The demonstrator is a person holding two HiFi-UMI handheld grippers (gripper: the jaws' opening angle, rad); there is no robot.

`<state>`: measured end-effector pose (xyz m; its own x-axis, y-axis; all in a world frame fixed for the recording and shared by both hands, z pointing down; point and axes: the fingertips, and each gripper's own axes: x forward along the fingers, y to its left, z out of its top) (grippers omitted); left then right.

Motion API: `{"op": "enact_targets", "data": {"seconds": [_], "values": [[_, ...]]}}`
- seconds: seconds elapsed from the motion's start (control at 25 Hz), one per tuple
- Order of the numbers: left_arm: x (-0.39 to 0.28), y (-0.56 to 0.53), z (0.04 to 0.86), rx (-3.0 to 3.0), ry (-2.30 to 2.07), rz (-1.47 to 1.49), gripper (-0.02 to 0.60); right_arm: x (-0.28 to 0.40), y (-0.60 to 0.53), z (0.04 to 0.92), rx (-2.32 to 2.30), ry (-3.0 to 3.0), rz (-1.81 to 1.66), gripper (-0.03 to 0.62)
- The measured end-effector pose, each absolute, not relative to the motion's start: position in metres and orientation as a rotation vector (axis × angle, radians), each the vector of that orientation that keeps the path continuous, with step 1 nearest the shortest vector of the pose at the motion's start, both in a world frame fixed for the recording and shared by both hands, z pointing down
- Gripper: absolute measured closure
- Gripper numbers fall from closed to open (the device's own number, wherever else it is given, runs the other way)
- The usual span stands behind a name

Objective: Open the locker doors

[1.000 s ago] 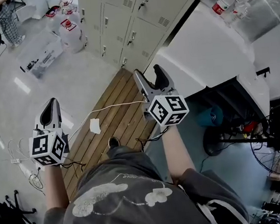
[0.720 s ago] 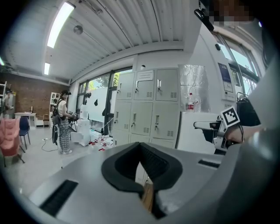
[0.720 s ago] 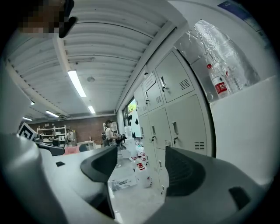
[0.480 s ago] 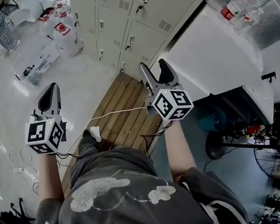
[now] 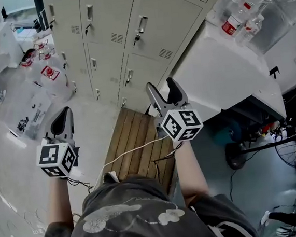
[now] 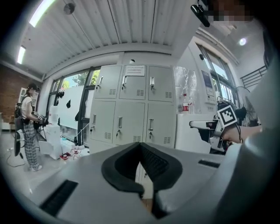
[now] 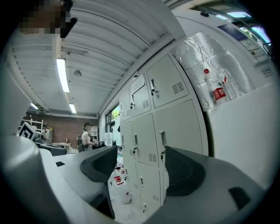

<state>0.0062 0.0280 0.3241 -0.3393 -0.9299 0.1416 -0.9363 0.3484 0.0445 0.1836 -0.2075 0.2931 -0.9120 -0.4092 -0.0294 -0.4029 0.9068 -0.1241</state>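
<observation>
The pale grey metal lockers [image 5: 108, 21] have drawn closer, straight ahead; the right gripper [image 5: 160, 84], jaws apart, is nearer them; the left gripper [image 5: 64, 113] is closed, empty.

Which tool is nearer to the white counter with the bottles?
Right. The right tool hovers close beside the white counter; the left tool is far off to its left.
</observation>
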Motion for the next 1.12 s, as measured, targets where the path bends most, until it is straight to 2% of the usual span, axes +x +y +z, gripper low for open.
{"op": "enact_targets", "data": {"seconds": [0.48,0.96,1.12], "values": [[-0.060,-0.031,0.257,1.999,-2.441,0.030,0.572,0.111,-0.215,0.207,-0.696,2.894,0.123,0.266],[-0.094,-0.154,0.170,2.079,-2.492,0.008,0.573,0.052,-0.311,0.070,-0.537,2.755,0.242,0.267],[-0.099,-0.192,0.146,2.093,-2.565,0.114,0.573,0.028,-0.338,0.029,-0.476,2.740,0.294,0.267]]}}
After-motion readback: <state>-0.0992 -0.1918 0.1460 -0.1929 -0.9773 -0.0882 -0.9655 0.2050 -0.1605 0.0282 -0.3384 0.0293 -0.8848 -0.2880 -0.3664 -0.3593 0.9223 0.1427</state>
